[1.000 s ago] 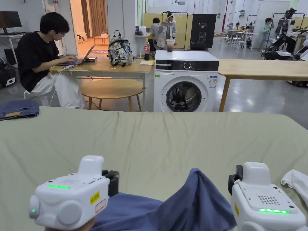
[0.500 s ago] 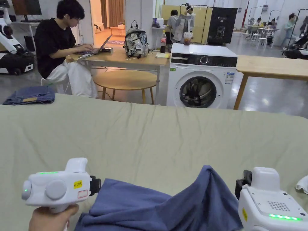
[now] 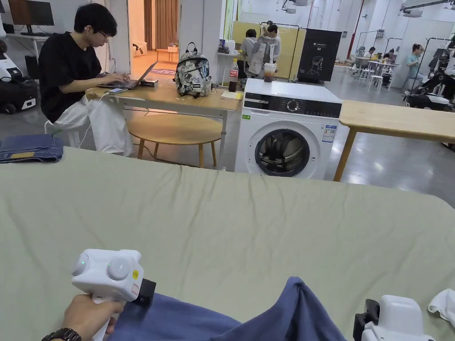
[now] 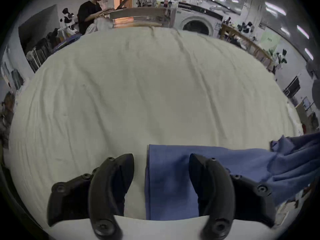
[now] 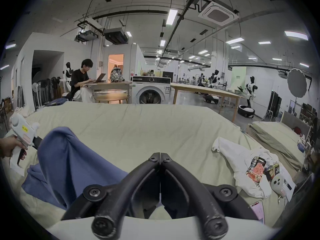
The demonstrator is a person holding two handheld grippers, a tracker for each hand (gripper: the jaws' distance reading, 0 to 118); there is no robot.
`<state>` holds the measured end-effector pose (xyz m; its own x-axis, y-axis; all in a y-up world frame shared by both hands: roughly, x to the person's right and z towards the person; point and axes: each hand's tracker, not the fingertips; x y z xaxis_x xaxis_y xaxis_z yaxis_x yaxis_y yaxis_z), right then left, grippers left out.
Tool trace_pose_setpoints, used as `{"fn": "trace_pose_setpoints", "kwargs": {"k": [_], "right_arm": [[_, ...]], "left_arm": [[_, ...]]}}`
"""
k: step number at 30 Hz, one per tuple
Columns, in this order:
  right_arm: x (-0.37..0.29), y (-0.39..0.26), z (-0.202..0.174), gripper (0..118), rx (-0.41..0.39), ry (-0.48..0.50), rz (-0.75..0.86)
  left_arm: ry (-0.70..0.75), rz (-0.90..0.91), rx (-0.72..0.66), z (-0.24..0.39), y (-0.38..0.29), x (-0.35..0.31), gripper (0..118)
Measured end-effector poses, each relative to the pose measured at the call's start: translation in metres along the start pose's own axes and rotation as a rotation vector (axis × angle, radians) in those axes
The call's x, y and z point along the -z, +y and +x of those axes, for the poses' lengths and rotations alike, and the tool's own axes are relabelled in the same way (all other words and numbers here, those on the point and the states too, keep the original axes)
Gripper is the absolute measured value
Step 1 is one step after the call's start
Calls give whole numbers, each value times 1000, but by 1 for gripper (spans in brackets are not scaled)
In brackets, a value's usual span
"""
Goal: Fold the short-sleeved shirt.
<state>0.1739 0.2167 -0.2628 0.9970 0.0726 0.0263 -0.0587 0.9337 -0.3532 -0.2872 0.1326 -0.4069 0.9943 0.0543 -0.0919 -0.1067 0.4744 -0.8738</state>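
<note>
Head view has the left gripper (image 3: 149,293) low at the blue shirt (image 3: 249,317) edge on the green-sheeted tabletop (image 3: 231,222), left gripper view shows fingers (image 4: 112,179) spread wide astride the hem, right gripper (image 5: 160,155) view shows fingers clenched together on nothing, tips meeting just above the shirt.

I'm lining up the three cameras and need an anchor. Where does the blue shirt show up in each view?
Head view: blue shirt along the bottom edge, bunched into a peak right of centre.
Left gripper view: lower right, its flat straight edge lying between the open tongs.
Right gripper view: lower left, peaked, left of the shut tongs.
Shared landmark: the white washing machine beyond the green sheet, at the top in the left gripper view, centre in the right.
</note>
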Motion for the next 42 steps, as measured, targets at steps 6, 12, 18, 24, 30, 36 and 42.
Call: {"fn": "trace_pose_setpoints", "kwargs": {"k": [6,12,18,24,30,36,42], "right_arm": [[12,-8,5,0,-9,-8,-38],[23,-4,22,0,49,23,-122],[51,9,46,29,95,84,-298],[99,-10,49,85,144,99,-510],[123,-48,32,55,144,115,-722],[105,-50,22,3,102,110,-631],[77,-15,32,3,85,93,-427]], "left_arm": [[81,3,75,28,-7,0,44],[8,49,108,27,-12,-18,0],[-81,185,44,9,-34,-67,0],[-105,252,17,-2,-63,-98,0],[-106,249,-21,-8,-81,-103,0],[-98,245,-18,-10,-86,-108,0],[-75,319,-29,-21,-73,-136,0]]}}
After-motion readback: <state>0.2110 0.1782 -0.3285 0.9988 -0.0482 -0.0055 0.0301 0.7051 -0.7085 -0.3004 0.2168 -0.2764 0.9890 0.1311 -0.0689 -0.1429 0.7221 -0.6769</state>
